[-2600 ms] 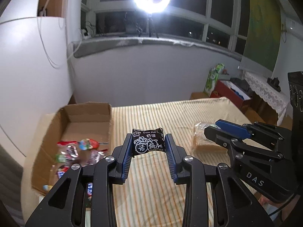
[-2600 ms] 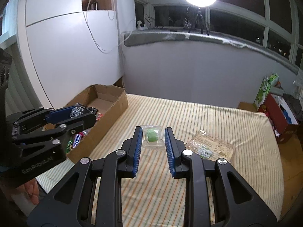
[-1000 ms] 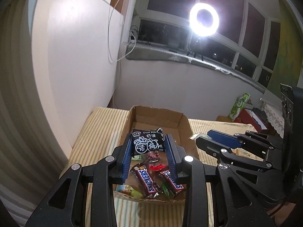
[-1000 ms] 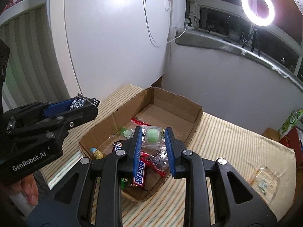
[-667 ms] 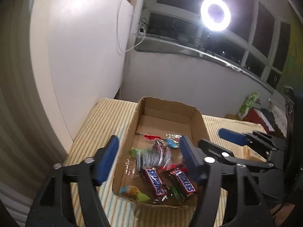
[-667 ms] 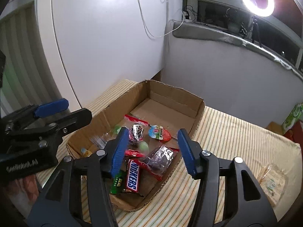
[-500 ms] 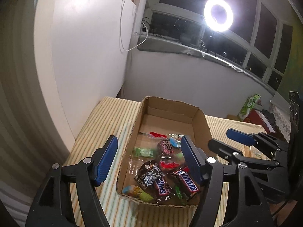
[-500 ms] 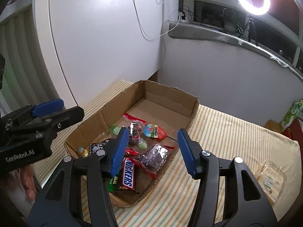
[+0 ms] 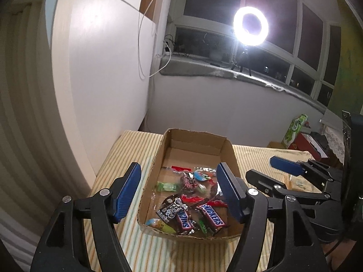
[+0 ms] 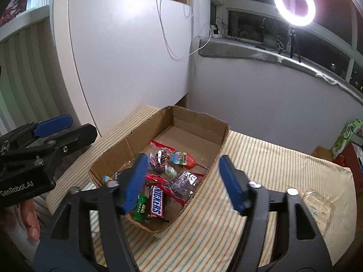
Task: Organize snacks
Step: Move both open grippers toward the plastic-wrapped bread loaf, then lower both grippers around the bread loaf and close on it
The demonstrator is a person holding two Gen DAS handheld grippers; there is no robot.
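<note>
The left claw point(image 9: 179, 192) hangs above the near end of the cardboard box point(image 9: 230, 158) with its jaws wide, nothing between the pads; its jaws have just been opening. The right claw point(image 10: 183, 181) is also above the box, at the right side, jaws spread wide w/ nothing gripped; they too have just been opening, and its left finger looks blurred in the right wrist view. The box stands on the striped surface point(image 9: 145, 249), near the white wall, and all the snacks lie in its near half while the far half shows bare cardboard. The black packet with white print point(image 9: 171, 209) lies flat at the near left of the box, touching a Snickers bar point(image 9: 185, 218); a second Snickers bar point(image 9: 212, 214) lies just beside it to the right. The small clear bag with a green candy point(image 10: 170, 171) rests in the middle of the pile, betw. a dark round sweet point(image 10: 160, 157) and a clear bag of dark pieces point(image 10: 185, 181). Farther back there is a green wrapped candy point(image 9: 167, 186), a red stick pack point(image 9: 180, 168) and a lollipop w/ colourful wrapper point(image 10: 183, 158) (the print is too small to read). Outside the box, one clear pack of biscuits point(image 10: 317, 206) lies on the surface, well apart to the right. A ring light point(image 10: 294, 3) shines on the window sill behind.
</note>
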